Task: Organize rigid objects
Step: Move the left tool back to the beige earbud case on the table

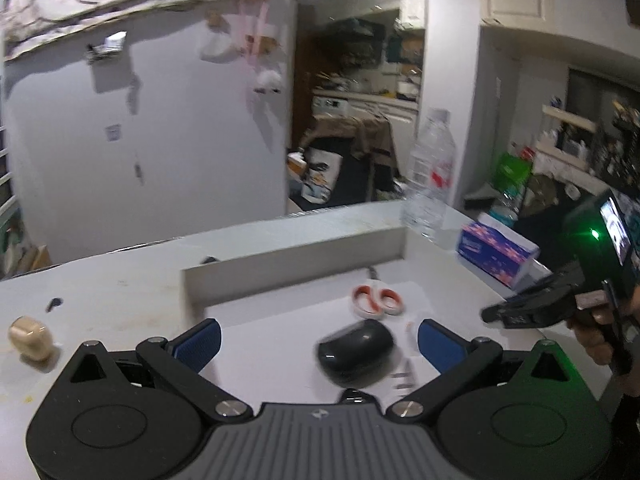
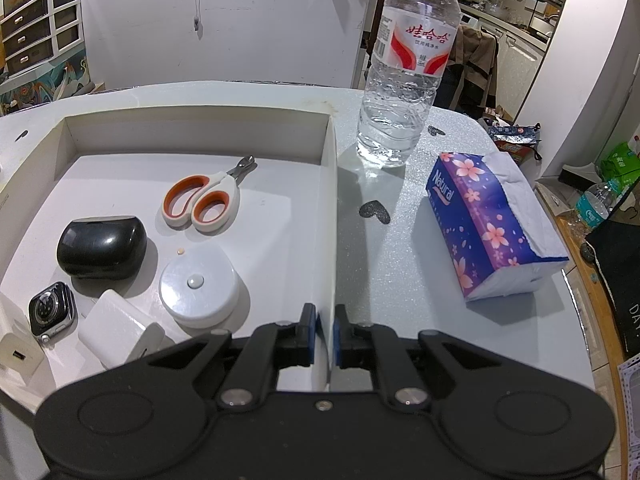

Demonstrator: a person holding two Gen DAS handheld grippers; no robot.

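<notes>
A shallow white box (image 2: 326,208) sits on the table. In it lie orange-handled clippers (image 2: 202,200), a black case (image 2: 102,246), a round white puck (image 2: 200,280), a watch (image 2: 52,308) and white chargers (image 2: 120,332). My right gripper (image 2: 325,334) is shut on the box's right wall. My left gripper (image 1: 318,340) is open and empty above the box, the black case (image 1: 354,350) and the clippers (image 1: 376,300) just ahead of it. A beige case (image 1: 30,338) lies on the table left of the box (image 1: 288,256).
A clear water bottle (image 2: 404,64) stands right of the box, with a purple tissue pack (image 2: 492,224) nearer me. Dark heart stickers (image 2: 374,212) mark the table (image 2: 392,280). The table's right edge drops to a cluttered floor. A white wall stands behind.
</notes>
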